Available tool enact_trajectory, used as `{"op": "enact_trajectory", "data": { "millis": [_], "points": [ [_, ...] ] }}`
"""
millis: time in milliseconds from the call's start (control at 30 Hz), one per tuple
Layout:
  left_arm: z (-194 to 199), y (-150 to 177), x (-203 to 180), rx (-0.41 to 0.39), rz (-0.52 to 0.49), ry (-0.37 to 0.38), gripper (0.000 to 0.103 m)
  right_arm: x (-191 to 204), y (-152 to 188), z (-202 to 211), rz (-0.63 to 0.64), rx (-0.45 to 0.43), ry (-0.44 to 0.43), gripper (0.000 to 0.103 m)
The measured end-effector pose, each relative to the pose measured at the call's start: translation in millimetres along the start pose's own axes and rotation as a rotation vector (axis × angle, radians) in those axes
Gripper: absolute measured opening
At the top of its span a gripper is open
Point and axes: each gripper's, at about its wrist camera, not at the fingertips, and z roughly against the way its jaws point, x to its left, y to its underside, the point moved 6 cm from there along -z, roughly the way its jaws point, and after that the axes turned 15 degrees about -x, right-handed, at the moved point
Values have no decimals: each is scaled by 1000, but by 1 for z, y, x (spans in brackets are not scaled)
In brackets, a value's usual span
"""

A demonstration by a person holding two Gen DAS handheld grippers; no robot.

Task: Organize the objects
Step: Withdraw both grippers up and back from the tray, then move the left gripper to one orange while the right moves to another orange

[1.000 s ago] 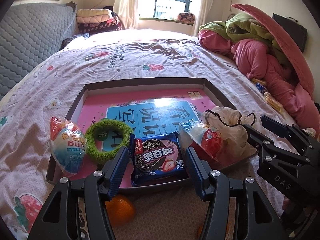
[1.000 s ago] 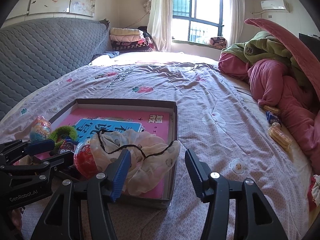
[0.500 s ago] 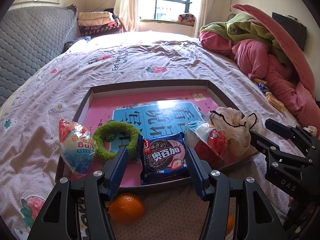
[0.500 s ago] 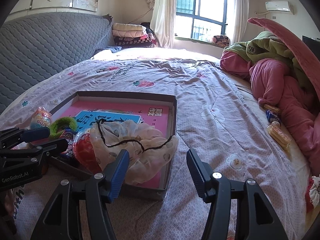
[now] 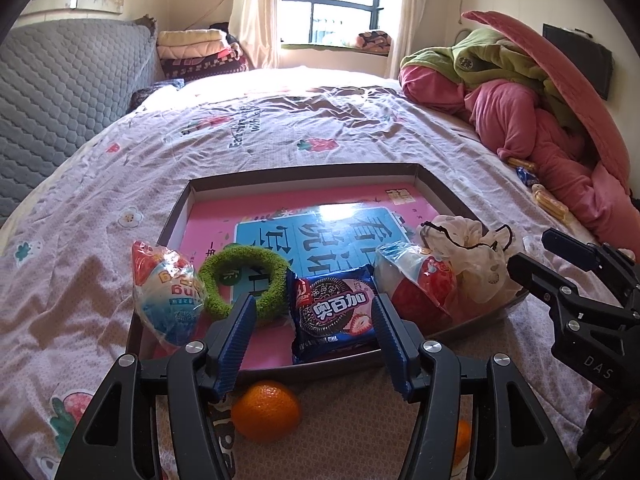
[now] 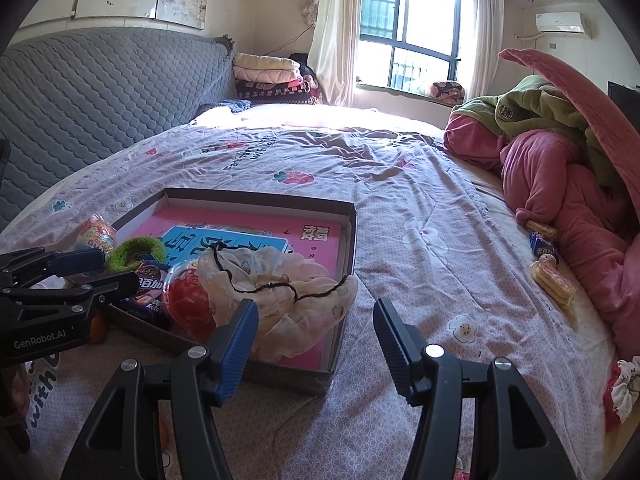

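A shallow cardboard box lid (image 5: pixel 436 188) with a pink and blue print lies on the bed. In it lie a green fuzzy ring (image 5: pixel 245 283), a blue cookie pack (image 5: pixel 335 312), a red and clear snack bag (image 5: pixel 416 285) and a cream drawstring pouch (image 5: pixel 468 248). A blue and white snack bag (image 5: pixel 168 292) rests on its left rim. An orange (image 5: pixel 266 410) lies on the bedspread in front of the lid, below my open, empty left gripper (image 5: pixel 314 340). My right gripper (image 6: pixel 316 344) is open and empty, at the lid's near right corner (image 6: pixel 332 364), by the pouch (image 6: pixel 288 284).
A second orange (image 5: pixel 463 438) shows partly behind my left gripper's right finger. Wrapped snacks (image 6: pixel 554 280) lie at the bed's right side beside a heap of pink and green bedding (image 6: pixel 560 160). A grey padded headboard (image 6: pixel 100 92) stands at the left.
Both grippers have drawn back from the box lid and stay open. In the left wrist view the orange in front of the lid has come fully into sight.
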Motion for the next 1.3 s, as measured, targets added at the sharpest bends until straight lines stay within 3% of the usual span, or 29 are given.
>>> {"op": "enact_trajectory", "data": {
  "millis": [333,833,1300],
  "points": [
    [8,0,1,-7,-2,0,66,6,-12,13,-32,-50,-21,62],
    [26,7,16,-14,-45,-32,70,7,-10,17,-170,-31,-101,73],
    [45,30,51,40,-10,-35,71,47,6,32,-79,3,-220,73]
  ]
}}
